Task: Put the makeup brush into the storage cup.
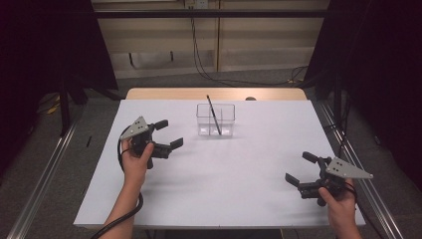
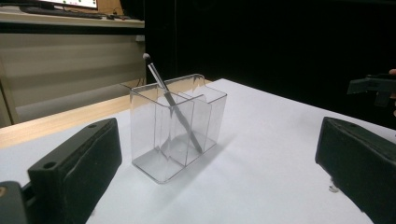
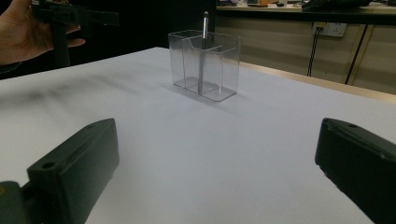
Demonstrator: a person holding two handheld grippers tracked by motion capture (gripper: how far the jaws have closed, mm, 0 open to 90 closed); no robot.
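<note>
A clear plastic organizer box (image 1: 215, 119) with compartments stands at the table's far middle. A thin dark pen-like stick (image 1: 214, 114) leans inside it, its tip rising above the rim. In the left gripper view the box (image 2: 177, 126) and the stick (image 2: 173, 102) sit just ahead of the wide-apart jaws. My left gripper (image 1: 169, 134) is open at the left, held above the table, empty. My right gripper (image 1: 301, 169) is open near the front right, also empty. The right gripper view shows the box (image 3: 205, 65) farther off with the stick (image 3: 203, 51) upright in it.
The white table top (image 1: 219, 184) rests on a wooden table whose far edge (image 1: 214, 93) shows behind it. Metal rails (image 1: 45, 174) run along both sides. Cables (image 1: 209, 69) hang on the back wall.
</note>
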